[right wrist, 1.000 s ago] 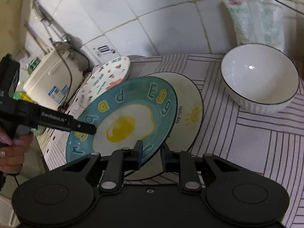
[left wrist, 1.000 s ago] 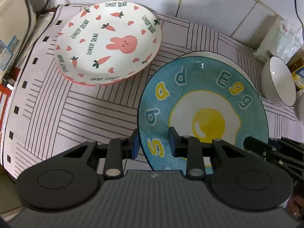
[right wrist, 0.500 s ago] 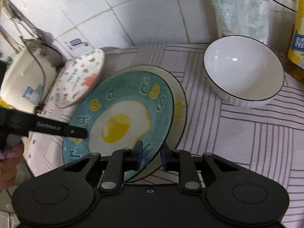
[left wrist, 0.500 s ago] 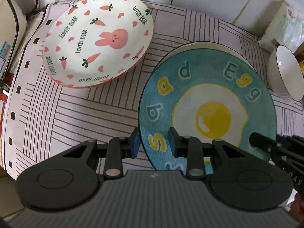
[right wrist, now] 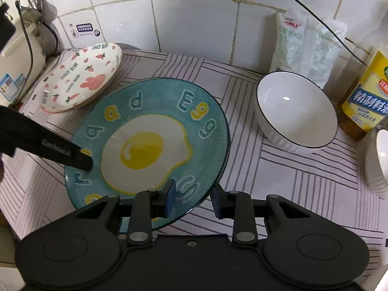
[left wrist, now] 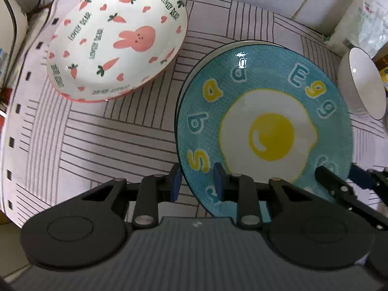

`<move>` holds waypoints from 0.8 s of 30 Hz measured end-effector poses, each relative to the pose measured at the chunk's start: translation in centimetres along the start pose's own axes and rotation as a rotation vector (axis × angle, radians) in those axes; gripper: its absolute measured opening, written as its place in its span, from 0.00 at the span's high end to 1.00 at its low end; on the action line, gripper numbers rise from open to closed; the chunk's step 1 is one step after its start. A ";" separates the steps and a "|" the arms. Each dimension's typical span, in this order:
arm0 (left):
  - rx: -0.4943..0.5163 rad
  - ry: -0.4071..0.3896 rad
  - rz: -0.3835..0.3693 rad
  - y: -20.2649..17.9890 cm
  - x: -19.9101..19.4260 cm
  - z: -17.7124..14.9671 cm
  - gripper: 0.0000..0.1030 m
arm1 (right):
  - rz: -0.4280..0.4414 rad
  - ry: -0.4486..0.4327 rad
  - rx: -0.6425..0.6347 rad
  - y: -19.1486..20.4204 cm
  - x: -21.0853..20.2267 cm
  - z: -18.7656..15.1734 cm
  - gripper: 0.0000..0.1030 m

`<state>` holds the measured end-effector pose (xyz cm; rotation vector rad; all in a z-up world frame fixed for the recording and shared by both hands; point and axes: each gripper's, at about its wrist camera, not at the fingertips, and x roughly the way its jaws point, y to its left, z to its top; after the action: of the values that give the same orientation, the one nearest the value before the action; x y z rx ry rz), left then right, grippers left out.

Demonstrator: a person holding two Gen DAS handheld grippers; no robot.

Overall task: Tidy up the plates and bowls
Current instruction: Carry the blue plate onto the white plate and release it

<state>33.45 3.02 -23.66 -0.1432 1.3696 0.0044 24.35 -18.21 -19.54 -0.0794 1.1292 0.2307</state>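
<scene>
A blue plate with a fried-egg picture [left wrist: 266, 131] [right wrist: 148, 143] lies on top of a cream plate whose rim just shows [left wrist: 242, 42]. My left gripper [left wrist: 197, 181] is open, its jaws straddling the blue plate's near-left rim. My right gripper [right wrist: 192, 198] is open, its jaws straddling the plate's near-right rim; it also shows in the left wrist view [left wrist: 344, 179]. A white plate with a pink bunny [left wrist: 116, 41] [right wrist: 80, 77] rests tilted at the back left. A white bowl [right wrist: 295, 111] [left wrist: 363, 84] stands to the right.
A striped cloth [left wrist: 97, 140] covers the counter. A white appliance [right wrist: 14, 68] stands at the left. A plastic bag [right wrist: 305, 43] and a yellow bottle [right wrist: 366, 97] stand by the tiled wall. Another white bowl [right wrist: 378, 162] is at the far right edge.
The blue plate has come down flat onto the cream plate. Both grippers have opened wider around its rim, the right one clearly more than before.
</scene>
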 end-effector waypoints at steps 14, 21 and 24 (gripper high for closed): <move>0.140 -0.140 -0.033 3.7 -9.3 -4.1 0.75 | 0.021 -0.151 0.115 0.3 -8.1 -3.0 0.65; 0.240 -0.220 -0.056 7.0 -14.4 -5.9 0.71 | 0.126 -0.293 0.083 3.5 -14.8 -3.7 0.60; 0.250 -0.250 -0.070 9.0 -15.9 -6.3 0.65 | 0.162 -0.346 0.042 5.6 -17.1 -4.0 0.50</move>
<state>23.36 12.53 -10.21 0.0198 1.1042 -0.2011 12.56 -15.97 -5.50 0.0876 0.7954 0.3506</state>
